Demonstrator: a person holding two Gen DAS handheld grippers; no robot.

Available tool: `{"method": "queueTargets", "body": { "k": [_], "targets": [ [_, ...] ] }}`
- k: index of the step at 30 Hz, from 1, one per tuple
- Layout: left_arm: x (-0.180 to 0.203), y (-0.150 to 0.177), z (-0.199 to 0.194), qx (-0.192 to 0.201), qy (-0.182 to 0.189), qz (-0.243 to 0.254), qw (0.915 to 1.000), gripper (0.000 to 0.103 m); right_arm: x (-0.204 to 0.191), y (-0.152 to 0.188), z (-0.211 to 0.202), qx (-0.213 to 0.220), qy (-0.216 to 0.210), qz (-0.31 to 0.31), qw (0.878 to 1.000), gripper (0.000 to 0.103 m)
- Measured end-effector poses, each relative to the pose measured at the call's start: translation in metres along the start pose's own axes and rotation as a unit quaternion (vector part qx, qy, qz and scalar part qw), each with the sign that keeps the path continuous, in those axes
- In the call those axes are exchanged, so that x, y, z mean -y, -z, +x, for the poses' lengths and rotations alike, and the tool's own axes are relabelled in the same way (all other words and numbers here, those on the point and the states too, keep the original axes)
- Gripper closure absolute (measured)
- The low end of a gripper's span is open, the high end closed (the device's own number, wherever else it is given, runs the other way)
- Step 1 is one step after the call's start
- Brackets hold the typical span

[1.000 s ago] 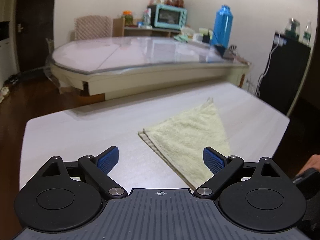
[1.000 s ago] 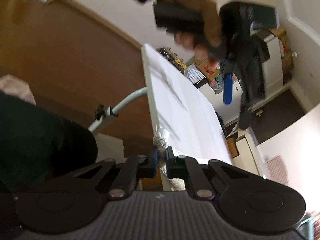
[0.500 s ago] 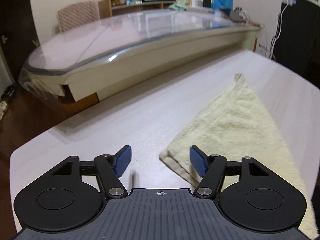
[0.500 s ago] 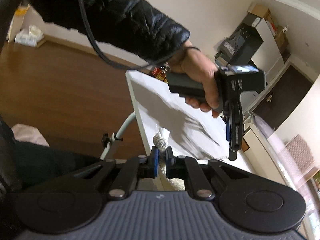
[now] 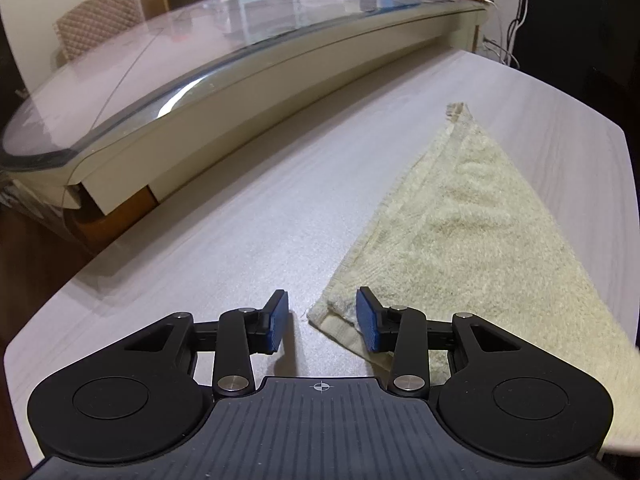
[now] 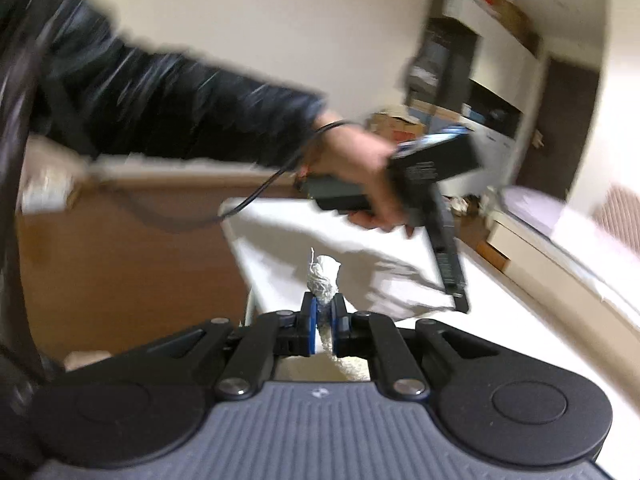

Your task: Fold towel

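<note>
A pale yellow towel (image 5: 472, 224) lies folded into a triangle on the white table (image 5: 248, 216). My left gripper (image 5: 322, 322) is open and low over the table, its blue pads either side of the towel's near corner (image 5: 328, 312). The right pad (image 5: 366, 320) rests at the towel's edge. My right gripper (image 6: 322, 320) is shut on another towel corner (image 6: 323, 276), bunched above the pads. The right wrist view is blurred; in it the left gripper (image 6: 448, 264) points down at the table in a hand.
A long glass-topped table (image 5: 224, 40) stands close behind the white table. A dark cabinet (image 5: 580, 20) stands at the far right. The person's black-sleeved arm (image 6: 160, 108) and a cable cross the right wrist view. The table's edge drops to a brown floor (image 6: 120, 260).
My left gripper has moved down and forward to the towel's near corner, and its jaws have narrowed around it. My right gripper has swung round while staying shut on its corner.
</note>
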State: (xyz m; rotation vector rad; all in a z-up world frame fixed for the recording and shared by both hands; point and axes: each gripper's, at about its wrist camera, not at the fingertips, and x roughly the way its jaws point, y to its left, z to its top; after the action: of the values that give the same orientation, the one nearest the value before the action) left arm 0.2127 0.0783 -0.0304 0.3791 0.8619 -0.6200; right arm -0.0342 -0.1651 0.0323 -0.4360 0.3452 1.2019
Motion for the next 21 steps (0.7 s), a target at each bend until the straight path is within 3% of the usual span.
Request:
{"method": "queueTargets", "body": {
  "k": [10,19,21],
  "targets": [
    [-0.016,-0.006,0.004,-0.018,0.033,-0.033,0.9987,0.059,0.121,0.007,-0.027,0.020,0.040,0.147,0.988,0.096],
    [-0.010,-0.014,0.006,-0.037,0.021,-0.009,0.9991,0.058,0.203,0.048,-0.037,0.037,0.064,0.277,0.958,0.096],
    [-0.008,-0.015,0.006,-0.039,0.016,-0.005,0.9991,0.058,0.220,0.066,-0.039,0.038,0.071,0.319,0.944,0.096]
  ]
}}
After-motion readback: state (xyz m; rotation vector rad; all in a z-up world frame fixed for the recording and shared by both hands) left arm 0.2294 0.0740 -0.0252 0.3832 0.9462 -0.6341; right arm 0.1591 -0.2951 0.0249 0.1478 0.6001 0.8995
